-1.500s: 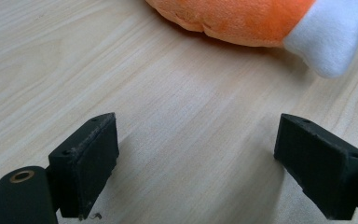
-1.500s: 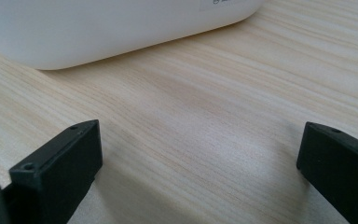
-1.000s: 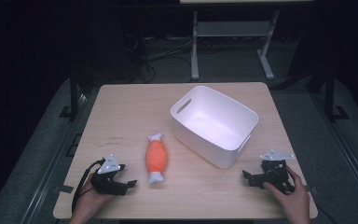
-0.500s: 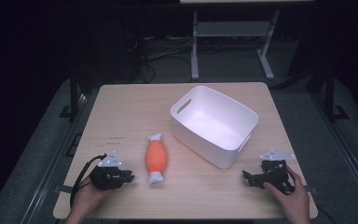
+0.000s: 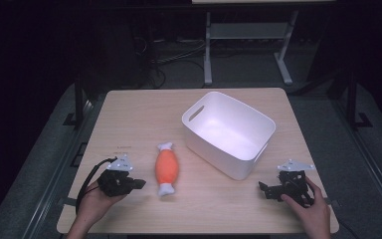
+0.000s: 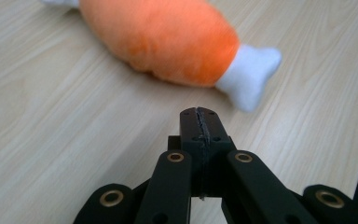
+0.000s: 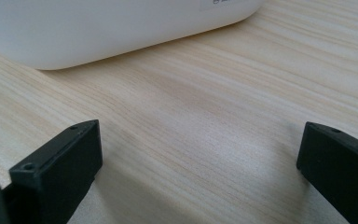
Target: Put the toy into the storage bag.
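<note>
Hands at the near edge of the wooden surface [image 5: 129,114] hold 2 grippers: left gripper [image 5: 138,183], fingers just closed on nothing, aims at the orange plush drumstick [image 5: 167,168] beside it; right gripper [image 5: 264,189], fingers wide and empty, rests near the white bin [image 5: 258,149] beyond.

The left gripper [image 5: 138,183], its jaws just closed together on nothing, points rightward; the right gripper [image 5: 264,189] gapes wide.
</note>
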{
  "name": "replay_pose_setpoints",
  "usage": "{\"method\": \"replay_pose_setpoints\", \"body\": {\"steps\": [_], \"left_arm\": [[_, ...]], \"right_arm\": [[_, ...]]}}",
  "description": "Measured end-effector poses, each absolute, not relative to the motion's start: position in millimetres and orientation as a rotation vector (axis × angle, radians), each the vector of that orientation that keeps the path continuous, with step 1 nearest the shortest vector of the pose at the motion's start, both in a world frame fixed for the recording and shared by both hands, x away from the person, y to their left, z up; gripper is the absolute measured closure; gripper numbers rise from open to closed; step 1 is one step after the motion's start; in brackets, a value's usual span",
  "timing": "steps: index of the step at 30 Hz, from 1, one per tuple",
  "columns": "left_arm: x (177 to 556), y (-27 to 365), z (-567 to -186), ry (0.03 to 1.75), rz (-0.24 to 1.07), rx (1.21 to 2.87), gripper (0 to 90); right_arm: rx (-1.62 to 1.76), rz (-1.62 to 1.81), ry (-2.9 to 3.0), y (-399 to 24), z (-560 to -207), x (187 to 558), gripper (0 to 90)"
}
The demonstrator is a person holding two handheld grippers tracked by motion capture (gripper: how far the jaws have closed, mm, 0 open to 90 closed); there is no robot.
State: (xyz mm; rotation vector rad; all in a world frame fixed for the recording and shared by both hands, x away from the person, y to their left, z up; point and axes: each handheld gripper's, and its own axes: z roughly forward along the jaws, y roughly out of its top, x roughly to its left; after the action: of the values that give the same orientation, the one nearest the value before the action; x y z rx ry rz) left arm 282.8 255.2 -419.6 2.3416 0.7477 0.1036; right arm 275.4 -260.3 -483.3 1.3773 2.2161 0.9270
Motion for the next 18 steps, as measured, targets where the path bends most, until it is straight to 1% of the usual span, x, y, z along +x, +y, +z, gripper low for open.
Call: {"method": "replay_pose_setpoints", "body": {"steps": [18], "left_arm": [[292,213,-408,0.638,0.043,2.355,89.6]], "right_arm": [[1.377,0.927,2.216,-260,-483,275,0.0]]}}
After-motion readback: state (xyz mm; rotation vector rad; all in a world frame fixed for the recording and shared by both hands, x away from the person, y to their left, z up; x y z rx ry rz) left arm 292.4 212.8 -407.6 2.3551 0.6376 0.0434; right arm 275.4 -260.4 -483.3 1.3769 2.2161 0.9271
